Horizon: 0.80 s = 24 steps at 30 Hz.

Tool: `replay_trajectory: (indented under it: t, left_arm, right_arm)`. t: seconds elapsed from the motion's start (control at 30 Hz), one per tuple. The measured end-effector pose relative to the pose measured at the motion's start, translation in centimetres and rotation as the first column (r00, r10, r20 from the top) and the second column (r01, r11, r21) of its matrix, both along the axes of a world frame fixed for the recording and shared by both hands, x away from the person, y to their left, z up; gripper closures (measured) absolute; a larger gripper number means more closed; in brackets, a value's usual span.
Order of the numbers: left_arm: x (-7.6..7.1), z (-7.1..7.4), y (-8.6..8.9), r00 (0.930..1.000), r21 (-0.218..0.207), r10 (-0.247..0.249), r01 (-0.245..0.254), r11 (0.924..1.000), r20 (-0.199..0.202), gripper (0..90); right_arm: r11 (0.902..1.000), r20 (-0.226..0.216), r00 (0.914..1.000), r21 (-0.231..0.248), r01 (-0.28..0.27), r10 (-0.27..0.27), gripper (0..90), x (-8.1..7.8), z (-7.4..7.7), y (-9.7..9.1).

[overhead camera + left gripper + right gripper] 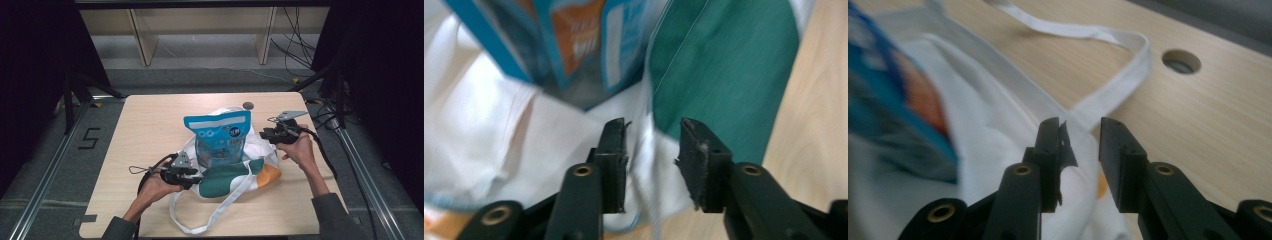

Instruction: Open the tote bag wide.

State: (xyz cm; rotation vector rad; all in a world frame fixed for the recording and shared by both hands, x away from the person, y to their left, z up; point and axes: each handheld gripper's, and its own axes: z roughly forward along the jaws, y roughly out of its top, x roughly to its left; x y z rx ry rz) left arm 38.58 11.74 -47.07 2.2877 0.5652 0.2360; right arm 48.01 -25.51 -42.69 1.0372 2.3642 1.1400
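A blue snack pouch (220, 137) stands upright in the mouth of a white cloth tote bag (260, 150) with green and orange panels, in the middle of the table. My left gripper (192, 177) is at the bag's near-left rim, jaws apart. In the left gripper view my left gripper (653, 131) has white cloth (499, 145) and the green panel (724, 70) behind the gap, and the pads press on nothing. My right gripper (263, 134) is at the bag's right rim. Its own view shows my right gripper (1079, 125) open just above the white rim (998, 85).
The wooden table (150, 130) has a round hole (247, 105) behind the bag. A long white strap (210, 220) loops toward the near edge, and another strap (1108, 95) lies by the hole. Cables hang at the right, and shelf legs stand behind the table.
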Motion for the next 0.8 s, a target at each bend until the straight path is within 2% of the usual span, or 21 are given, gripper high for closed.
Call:
replay_trajectory:
  t: [0.03, 0.07, 0.1, 0.17, 0.2, 0.23, 0.27, 0.3, 0.33, 0.4, 0.47, 0.5, 0.53, 0.57, 0.6, 0.63, 0.67, 0.7, 0.73, 0.77, 0.8]
  left_arm:
    - [-0.1, 0.2, -0.2, 0.9992, -0.024, 0.038, -0.038, 0.9990, -0.013, 58.2]
    - [-0.1, 0.2, -0.2, 0.9992, -0.024, 0.038, -0.038, 0.9990, -0.013, 56.1]
    - [-0.2, 0.6, 0.0, 0.9984, -0.036, 0.057, -0.057, 0.9977, -0.004, 53.7]
    - [-0.5, 1.1, 0.3, 0.9978, -0.048, 0.064, -0.064, 0.9968, 0.014, 53.1]
    - [-0.8, 1.3, 0.5, 0.9965, -0.064, 0.084, -0.083, 0.9945, 0.006, 52.1]
    - [-1.3, 1.7, 1.0, 0.9954, -0.083, 0.095, -0.094, 0.9921, 0.009, 52.2]
    - [-1.3, 1.7, 1.0, 0.9954, -0.083, 0.095, -0.094, 0.9921, 0.009, 53.4]
    - [-1.9, 1.8, 1.2, 0.9939, -0.109, 0.110, -0.110, 0.9880, -0.002, 54.7]
    - [-2.3, 2.0, 1.6, 0.9951, -0.099, 0.099, -0.099, 0.9902, -0.003, 54.7]
    - [-3.3, 1.8, 1.8, 0.9937, -0.142, 0.109, -0.111, 0.9836, -0.026, 58.3]
    - [-4.2, 1.4, 2.1, 0.9943, -0.138, 0.099, -0.103, 0.9850, -0.041, 61.0]
    - [-4.6, 1.2, 2.2, 0.9948, -0.124, 0.092, -0.096, 0.9876, -0.045, 62.1]
    - [-4.8, 1.0, 2.1, 0.9953, -0.123, 0.085, -0.090, 0.9883, -0.047, 63.1]
    - [-5.0, 0.7, 2.1, 0.9966, -0.111, 0.071, -0.075, 0.9910, -0.042, 63.6]
    - [-5.0, 0.7, 2.1, 0.9966, -0.111, 0.071, -0.075, 0.9910, -0.042, 64.1]
    - [-5.2, 0.4, 1.9, 0.9955, -0.108, 0.079, -0.084, 0.9906, -0.051, 65.2]
    - [-5.2, 0.4, 1.9, 0.9955, -0.108, 0.079, -0.084, 0.9906, -0.051, 66.3]
    - [-5.1, 0.2, 1.8, 0.9953, -0.113, 0.082, -0.087, 0.9897, -0.051, 67.6]
    - [-5.1, 0.2, 1.8, 0.9953, -0.113, 0.082, -0.087, 0.9897, -0.051, 68.5]
    - [-4.9, 0.0, 1.7, 0.9956, -0.107, 0.080, -0.085, 0.9906, -0.049, 68.9]
    - [-4.9, 0.0, 1.7, 0.9956, -0.107, 0.080, -0.085, 0.9906, -0.049, 69.0]
  right_arm:
    - [0.9990, -0.006, 0.9996, 0.035, -0.029, 0.029, 68.8, -1.8, 1.3, 0.1]
    - [0.9990, -0.006, 0.9996, 0.035, -0.029, 0.029, 68.8, -1.8, 1.3, 0.1]
    - [0.9959, 0.000, 0.9963, 0.030, -0.086, 0.086, 68.2, -3.4, 2.0, 0.4]
    - [0.9946, -0.007, 0.9950, 0.028, -0.100, 0.100, 68.2, -4.1, 2.2, 0.6]
    - [0.9889, -0.016, 0.9890, 0.024, -0.146, 0.147, 69.6, -5.9, 2.8, 1.0]
    - [0.9878, -0.007, 0.9880, 0.025, -0.154, 0.154, 71.5, -6.4, 2.9, 1.0]
    - [0.9840, -0.009, 0.9840, 0.016, -0.178, 0.178, 73.2, -6.8, 3.0, 1.0]
    - [0.9840, -0.009, 0.9840, 0.016, -0.178, 0.178, 73.2, -6.8, 3.0, 1.0]
    - [0.9807, -0.015, 0.9807, 0.012, -0.195, 0.195, 74.7, -7.6, 3.1, 1.1]
    - [0.9742, -0.016, 0.9743, 0.029, -0.224, 0.225, 77.0, -8.7, 3.3, 1.1]
    - [0.9671, -0.014, 0.9692, 0.070, -0.244, 0.246, 78.6, -9.8, 3.4, 1.2]
    - [0.9637, -0.008, 0.9662, 0.075, -0.257, 0.258, 79.2, -10.4, 3.5, 1.4]
    - [0.9572, 0.001, 0.9590, 0.060, -0.283, 0.284, 80.0, -10.9, 3.6, 1.6]
    - [0.9453, 0.016, 0.9469, 0.055, -0.322, 0.321, 80.9, -11.8, 3.7, 2.1]
    - [0.9453, 0.016, 0.9469, 0.055, -0.322, 0.321, 80.9, -11.8, 3.7, 2.1]
    - [0.9359, 0.017, 0.9384, 0.069, -0.345, 0.345, 82.9, -12.6, 3.7, 2.8]
    - [0.9359, 0.017, 0.9384, 0.069, -0.345, 0.345, 82.9, -12.6, 3.7, 2.8]
    - [0.9301, 0.011, 0.9312, 0.046, -0.364, 0.364, 84.3, -13.0, 3.4, 3.9]
    - [0.9301, 0.011, 0.9312, 0.046, -0.364, 0.364, 84.3, -13.0, 3.4, 3.9]
    - [0.9240, -0.003, 0.9241, 0.013, -0.382, 0.382, 85.5, -12.8, 2.5, 5.0]
    - [0.9269, -0.007, 0.9269, -0.005, -0.375, 0.375, 86.3, -12.8, 2.1, 5.3]
